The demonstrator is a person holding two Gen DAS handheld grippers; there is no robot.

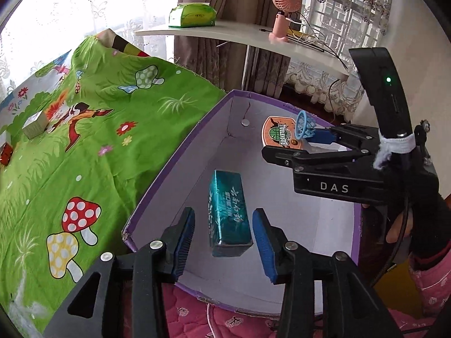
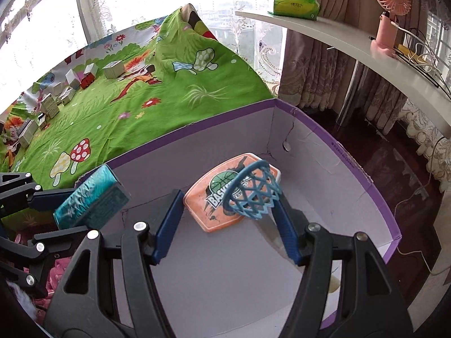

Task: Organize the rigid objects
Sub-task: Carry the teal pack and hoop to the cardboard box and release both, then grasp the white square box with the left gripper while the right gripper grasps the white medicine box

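Your left gripper stands apart around the teal box, pads clear. Your right gripper clamps the toy basketball hoop over the purple carton.

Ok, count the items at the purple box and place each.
2. The teal pack is between the left gripper's open fingers, over the purple box; the basketball hoop toy is between the right gripper's fingers. Grippers may hide more.
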